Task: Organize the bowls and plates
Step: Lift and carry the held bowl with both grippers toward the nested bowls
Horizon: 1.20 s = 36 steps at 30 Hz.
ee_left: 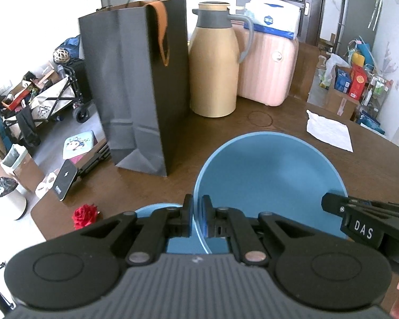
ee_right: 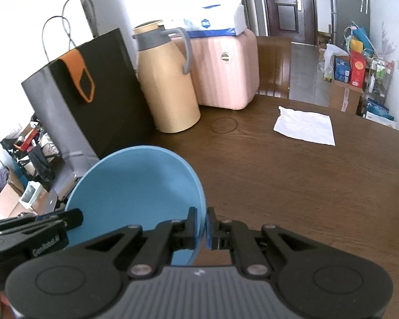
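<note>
Blue bowl (ee_left: 271, 175), tilted with its hollow facing the cameras, held above the table (ee_left: 319, 159) near its left edge. Left gripper (ee_left: 196, 212) and right gripper (ee_right: 202, 226), both angled downward, are clenched on opposite rims. Lettering reads "DAS" and "GenRobot.AI". A second blue dish (ee_left: 157, 208) lies beneath.
</note>
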Motion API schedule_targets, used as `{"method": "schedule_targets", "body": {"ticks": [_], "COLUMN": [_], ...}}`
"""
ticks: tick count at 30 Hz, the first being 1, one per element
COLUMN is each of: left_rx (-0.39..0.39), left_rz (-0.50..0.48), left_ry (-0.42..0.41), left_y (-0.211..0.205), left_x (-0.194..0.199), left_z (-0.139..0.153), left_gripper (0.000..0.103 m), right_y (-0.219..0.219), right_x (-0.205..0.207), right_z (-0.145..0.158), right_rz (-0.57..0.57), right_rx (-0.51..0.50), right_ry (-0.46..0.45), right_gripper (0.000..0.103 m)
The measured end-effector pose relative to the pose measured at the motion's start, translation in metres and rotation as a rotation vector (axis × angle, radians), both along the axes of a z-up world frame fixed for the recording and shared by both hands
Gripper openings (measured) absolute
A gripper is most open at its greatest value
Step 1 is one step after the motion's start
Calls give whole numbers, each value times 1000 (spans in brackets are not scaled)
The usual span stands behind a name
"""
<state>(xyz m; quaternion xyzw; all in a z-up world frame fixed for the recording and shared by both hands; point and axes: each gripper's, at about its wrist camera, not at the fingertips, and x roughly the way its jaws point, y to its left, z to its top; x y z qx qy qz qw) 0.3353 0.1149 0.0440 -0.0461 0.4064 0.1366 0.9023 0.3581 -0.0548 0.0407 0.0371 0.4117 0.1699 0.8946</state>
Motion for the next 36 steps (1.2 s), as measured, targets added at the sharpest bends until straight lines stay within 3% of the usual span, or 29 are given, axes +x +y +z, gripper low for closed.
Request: {"method": "schedule_targets", "body": {"ticks": [19,36], "left_rx": [-22,-41], "left_rz": [97,167], "left_ry": [-5,18], "left_y": [33,77], "left_x": [-50,-61], "left_z": [-1,-18], "left_gripper": [7,7], "right_y": [36,87], "right_x": [-35,-35], "right_z": [-2,-27], "right_rz": [80,149], "right_rx": [-6,-20], "right_ry": [-1,47], "right_gripper": [6,6]}}
